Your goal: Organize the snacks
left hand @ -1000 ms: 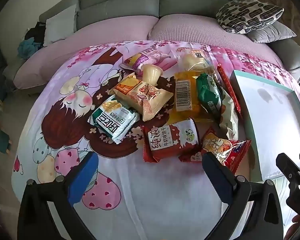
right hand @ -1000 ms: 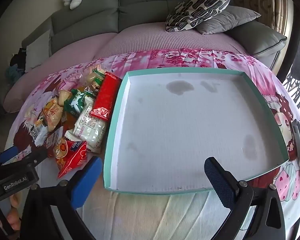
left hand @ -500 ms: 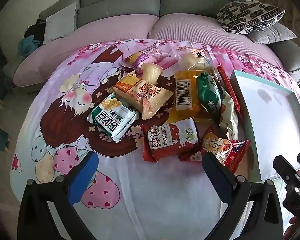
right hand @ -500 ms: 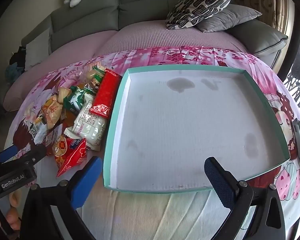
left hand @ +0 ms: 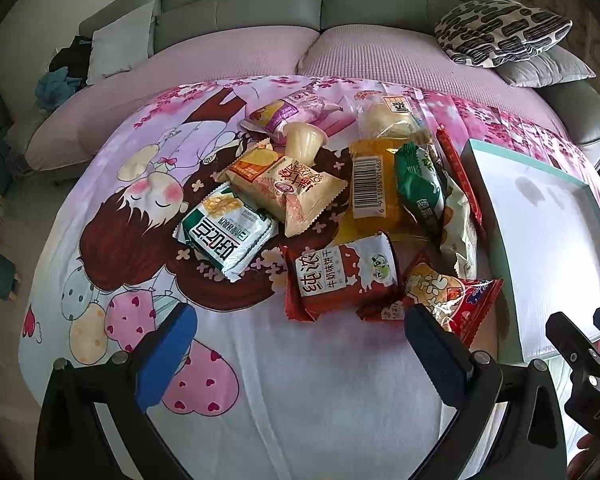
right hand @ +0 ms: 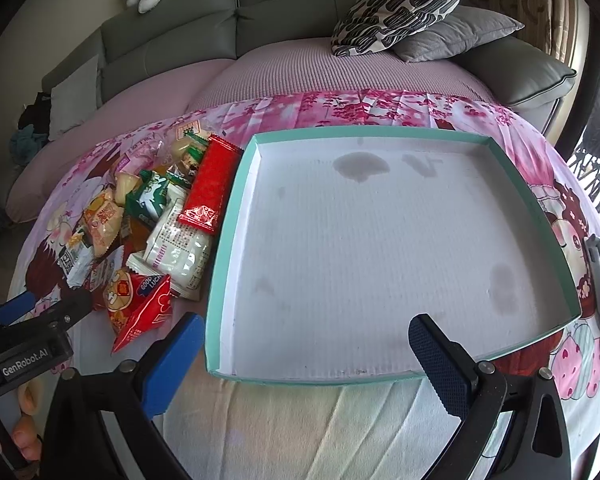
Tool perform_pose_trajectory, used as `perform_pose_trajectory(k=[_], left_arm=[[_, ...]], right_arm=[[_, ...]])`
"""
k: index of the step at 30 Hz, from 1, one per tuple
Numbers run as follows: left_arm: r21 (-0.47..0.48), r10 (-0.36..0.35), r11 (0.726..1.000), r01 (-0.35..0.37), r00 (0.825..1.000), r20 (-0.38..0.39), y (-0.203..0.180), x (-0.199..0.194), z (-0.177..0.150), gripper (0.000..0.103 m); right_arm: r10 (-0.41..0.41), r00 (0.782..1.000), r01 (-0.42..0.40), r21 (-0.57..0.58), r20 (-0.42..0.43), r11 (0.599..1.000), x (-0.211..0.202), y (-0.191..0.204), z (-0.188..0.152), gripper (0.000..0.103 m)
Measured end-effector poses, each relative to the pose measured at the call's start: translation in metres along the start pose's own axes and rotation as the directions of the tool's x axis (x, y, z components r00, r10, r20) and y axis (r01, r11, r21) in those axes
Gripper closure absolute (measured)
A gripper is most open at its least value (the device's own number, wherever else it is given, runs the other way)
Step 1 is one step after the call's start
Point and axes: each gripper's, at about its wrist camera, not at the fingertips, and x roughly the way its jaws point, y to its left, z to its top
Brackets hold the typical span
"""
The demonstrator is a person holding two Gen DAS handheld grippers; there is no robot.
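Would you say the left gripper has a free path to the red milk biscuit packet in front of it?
Probably yes: the left gripper is open, the red milk biscuit packet lies just ahead on top, with only bare cloth between.

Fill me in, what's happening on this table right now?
A person holds two grippers over a cartoon-print cloth. Both the left gripper and the right gripper are open and hold nothing. A pile of snack packets lies beside the teal-rimmed tray, which has nothing in it. Sorting hasn't started yet.
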Motion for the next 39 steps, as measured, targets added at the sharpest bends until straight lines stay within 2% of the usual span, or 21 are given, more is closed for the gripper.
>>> perform_pose_trajectory(k=[39], left_arm=[[-0.018,-0.019,1.0,0.019,1.0,-0.022,0.0015,0.0018,0.0003,0.0]], right_arm=[[0.0,1.0,0.0,-0.006,-0.009,1.0,0.0019,0.003,-0.0008,0.0]])
